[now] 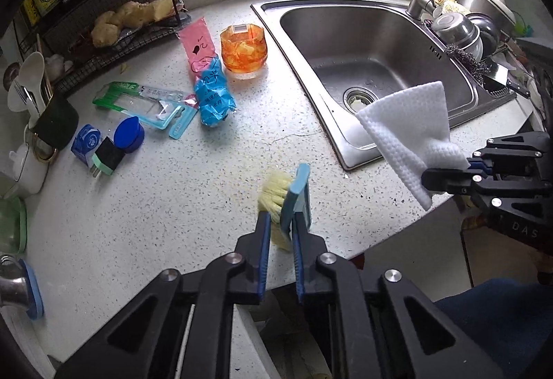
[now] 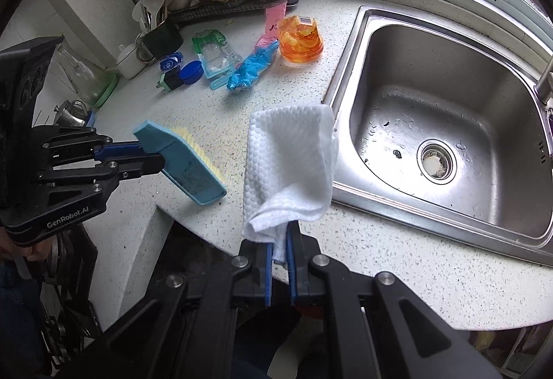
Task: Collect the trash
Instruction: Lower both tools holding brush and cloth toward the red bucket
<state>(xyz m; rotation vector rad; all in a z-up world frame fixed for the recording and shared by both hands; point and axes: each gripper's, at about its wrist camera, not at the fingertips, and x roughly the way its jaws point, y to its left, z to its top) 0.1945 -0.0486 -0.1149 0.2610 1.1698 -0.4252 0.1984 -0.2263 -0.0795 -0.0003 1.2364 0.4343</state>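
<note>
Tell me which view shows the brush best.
The right wrist view: the brush shows its whole blue back and bristle edge, held in the left gripper. The left wrist view sees it edge-on, partly hidden.

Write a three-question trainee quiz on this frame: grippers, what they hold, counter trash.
1. True or false: the right gripper is shut on a white cloth.
2. What does the left gripper hold? A) a sponge B) a blue brush C) a spoon
3. Fill in: the crumpled blue wrapper lies on the counter between the orange container and the clear ____ pack.

Key:
1. True; the cloth hangs from its closed jaws, near the sink.
2. B; the blue brush, with pale yellow bristles, is clamped by its back.
3. Plastic; it has a green top edge.
</note>
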